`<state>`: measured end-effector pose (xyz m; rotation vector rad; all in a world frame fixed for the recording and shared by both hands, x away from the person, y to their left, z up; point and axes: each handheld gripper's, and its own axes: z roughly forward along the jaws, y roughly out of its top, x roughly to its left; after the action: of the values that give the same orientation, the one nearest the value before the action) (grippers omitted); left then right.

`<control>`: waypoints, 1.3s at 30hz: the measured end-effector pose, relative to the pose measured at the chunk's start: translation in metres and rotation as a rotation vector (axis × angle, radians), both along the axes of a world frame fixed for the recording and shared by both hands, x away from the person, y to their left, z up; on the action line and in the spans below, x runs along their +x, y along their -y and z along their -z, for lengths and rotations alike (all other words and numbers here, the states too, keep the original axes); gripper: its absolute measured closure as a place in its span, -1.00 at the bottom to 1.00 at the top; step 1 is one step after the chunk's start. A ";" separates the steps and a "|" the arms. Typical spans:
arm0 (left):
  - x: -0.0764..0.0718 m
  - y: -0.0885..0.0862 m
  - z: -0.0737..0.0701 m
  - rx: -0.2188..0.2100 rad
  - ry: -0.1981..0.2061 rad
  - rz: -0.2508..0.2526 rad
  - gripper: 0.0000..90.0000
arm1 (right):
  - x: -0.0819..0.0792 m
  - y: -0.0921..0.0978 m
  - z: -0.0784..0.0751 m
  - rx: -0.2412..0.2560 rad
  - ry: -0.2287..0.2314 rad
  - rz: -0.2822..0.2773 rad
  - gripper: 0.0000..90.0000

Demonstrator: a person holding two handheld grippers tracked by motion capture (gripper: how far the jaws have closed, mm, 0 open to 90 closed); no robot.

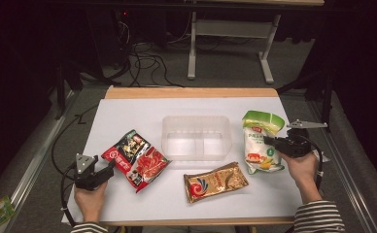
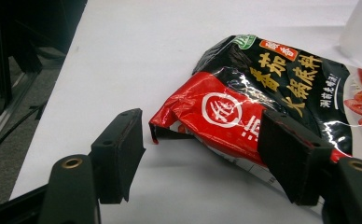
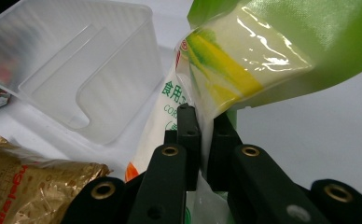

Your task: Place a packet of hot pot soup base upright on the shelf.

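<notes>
Three food packets and one box lie on the big white table top. The clear plastic box with a low wall inside sits in the middle, and nothing is in it.

At 8 o'clock from the box lies the black and red crinkly packet with gold writing, flat on the table. At 3 o'clock from the box is the white and green soft pouch with a yellow picture. At 6 o'clock from the box lies the shiny gold and brown packet, which nobody touches.

The right gripper has its two black jaws pressed narrow on the side edge of the white and green pouch, so it holds the pouch, and the top of the pouch flops over above the jaws. The left gripper has its jaws spread wide. One corner of the black and red packet lies between them, but they are not pinching it.

I think the pouch may slip out, because the jaws pinch only a thin, smooth edge and the pouch looks heavy and floppy. It could also bump the box wall and push the box. The left jaws may just scrape the table and shove the packet away.
</notes>
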<state>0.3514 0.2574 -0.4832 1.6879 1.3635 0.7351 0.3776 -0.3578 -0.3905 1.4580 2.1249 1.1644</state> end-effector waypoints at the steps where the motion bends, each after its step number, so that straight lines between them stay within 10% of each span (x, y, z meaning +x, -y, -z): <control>1: 0.000 0.000 0.000 -0.001 0.001 -0.002 -0.30 | -0.002 0.000 -0.001 0.010 -0.002 0.004 0.94; 39: 0.000 0.000 0.000 -0.002 0.001 0.002 -0.29 | -0.026 -0.017 -0.025 0.037 0.082 -0.056 0.94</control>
<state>0.3517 0.2573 -0.4834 1.6869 1.3613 0.7325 0.3521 -0.3408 -0.3656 1.3493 2.1121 1.2679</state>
